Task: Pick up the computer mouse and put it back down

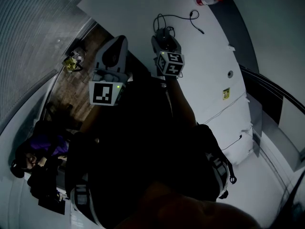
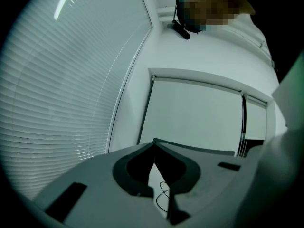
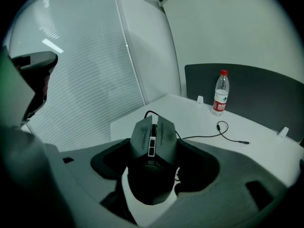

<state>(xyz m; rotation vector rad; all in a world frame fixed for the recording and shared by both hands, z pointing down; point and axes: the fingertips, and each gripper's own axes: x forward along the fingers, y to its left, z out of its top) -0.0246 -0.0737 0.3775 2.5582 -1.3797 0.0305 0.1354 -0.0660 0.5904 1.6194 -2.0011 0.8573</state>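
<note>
A dark wired computer mouse [image 3: 153, 141] sits between the jaws of my right gripper [image 3: 152, 163], which is shut on its sides. Its black cable [image 3: 209, 134] trails across the white table [image 3: 209, 122] to a loose plug. In the head view the mouse [image 1: 165, 37] shows just ahead of the right gripper [image 1: 164, 43], over the table [image 1: 209, 70] near its left edge. Whether the mouse touches the table cannot be told. My left gripper [image 1: 116, 44] hangs left of the table edge, and its fingertips [image 2: 153, 145] meet with nothing between them.
A plastic water bottle with a red cap [image 3: 220, 93] stands at the table's far side, before a dark partition [image 3: 256, 87]. Window blinds [image 3: 85, 75] run along the left. Wooden floor [image 1: 78, 87] and dark clutter [image 1: 45, 149] lie left of the table.
</note>
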